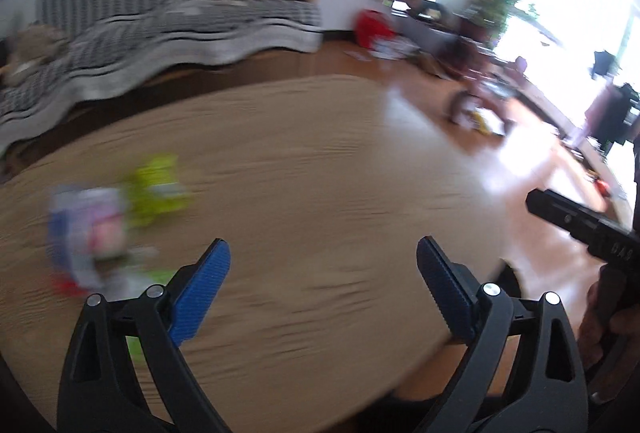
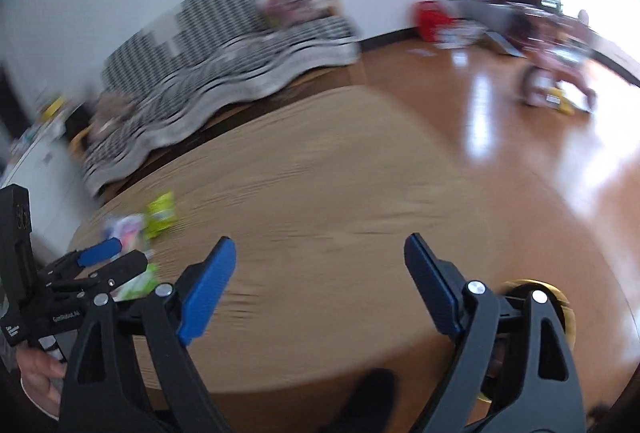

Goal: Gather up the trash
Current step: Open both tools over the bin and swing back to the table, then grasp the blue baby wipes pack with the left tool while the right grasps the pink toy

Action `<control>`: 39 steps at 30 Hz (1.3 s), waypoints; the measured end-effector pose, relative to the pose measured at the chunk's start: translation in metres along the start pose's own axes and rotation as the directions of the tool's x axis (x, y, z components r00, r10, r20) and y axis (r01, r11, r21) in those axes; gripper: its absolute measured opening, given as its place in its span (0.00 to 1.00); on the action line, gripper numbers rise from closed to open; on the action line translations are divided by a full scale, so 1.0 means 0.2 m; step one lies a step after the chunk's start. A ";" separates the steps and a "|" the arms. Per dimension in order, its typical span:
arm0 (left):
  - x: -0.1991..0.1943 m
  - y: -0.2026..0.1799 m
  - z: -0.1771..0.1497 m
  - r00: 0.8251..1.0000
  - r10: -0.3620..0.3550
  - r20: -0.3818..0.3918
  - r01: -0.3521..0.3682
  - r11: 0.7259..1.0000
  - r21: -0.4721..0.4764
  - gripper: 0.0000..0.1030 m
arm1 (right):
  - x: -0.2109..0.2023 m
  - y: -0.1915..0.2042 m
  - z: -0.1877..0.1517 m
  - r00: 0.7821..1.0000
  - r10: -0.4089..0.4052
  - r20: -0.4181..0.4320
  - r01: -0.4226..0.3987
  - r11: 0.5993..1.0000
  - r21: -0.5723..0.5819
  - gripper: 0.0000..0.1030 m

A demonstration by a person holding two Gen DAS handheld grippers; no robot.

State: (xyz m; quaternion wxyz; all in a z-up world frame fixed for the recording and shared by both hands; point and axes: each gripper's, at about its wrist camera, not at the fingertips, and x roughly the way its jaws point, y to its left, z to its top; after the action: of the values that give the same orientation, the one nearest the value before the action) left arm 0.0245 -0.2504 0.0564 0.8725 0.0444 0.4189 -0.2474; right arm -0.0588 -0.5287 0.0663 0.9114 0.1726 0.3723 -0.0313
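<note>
Blurred trash lies on the left part of a round wooden table [image 1: 320,173]: a yellow-green wrapper [image 1: 158,189], a blue-and-white packet [image 1: 86,229] and a green scrap [image 1: 136,343] near the edge. My left gripper [image 1: 324,257] is open and empty above the table, right of the trash. My right gripper [image 2: 320,253] is open and empty over the table [image 2: 340,193]. In the right wrist view the wrapper [image 2: 160,219] and packet [image 2: 126,229] lie far left, by the left gripper [image 2: 108,257].
A sofa with a striped cover [image 1: 160,29] stands behind the table. The wooden floor [image 1: 460,137] to the right holds a child's tricycle [image 1: 480,101], a red bag [image 1: 372,27] and scattered items. A gold-rimmed round object [image 2: 560,309] sits below the table's right edge.
</note>
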 end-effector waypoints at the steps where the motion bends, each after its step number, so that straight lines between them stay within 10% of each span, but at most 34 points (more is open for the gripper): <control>1: -0.04 0.12 -0.02 0.999 0.037 0.005 -0.037 0.999 -0.009 0.89 | 0.07 0.14 0.01 0.999 0.030 -0.012 -0.030 0.999 -0.031 0.81; 7: -0.22 0.82 -0.16 0.974 0.226 0.020 -0.223 0.971 -0.089 0.89 | 0.44 0.92 0.02 0.975 0.191 -0.113 -0.207 0.965 -0.160 0.81; 13: -0.21 1.17 -0.31 0.972 0.236 0.015 -0.227 0.951 -0.209 0.89 | 0.66 1.39 0.00 0.945 0.284 -0.165 -0.316 0.922 -0.223 0.81; 32: 0.31 1.23 -0.19 0.968 0.234 -0.093 -0.242 0.967 -0.086 0.88 | 0.98 1.34 -0.06 0.936 0.223 -0.274 -0.294 0.921 -0.256 0.81; 35: 0.34 1.24 -0.19 0.974 0.209 -0.086 -0.215 0.974 -0.076 0.59 | 1.02 1.35 -0.07 0.939 0.197 -0.283 -0.276 0.921 -0.274 0.81; 39: 0.28 1.26 -0.18 0.975 0.205 -0.083 -0.213 0.972 -0.103 0.46 | 1.07 1.39 -0.08 0.940 0.183 -0.289 -0.267 0.920 -0.287 0.81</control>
State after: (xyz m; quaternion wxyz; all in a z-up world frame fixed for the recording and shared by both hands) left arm 0.1467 -0.0429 -0.0419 0.8793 0.0485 0.4561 -0.1286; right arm 0.1365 -0.2467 -0.0120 0.8687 0.0660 0.4647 0.1583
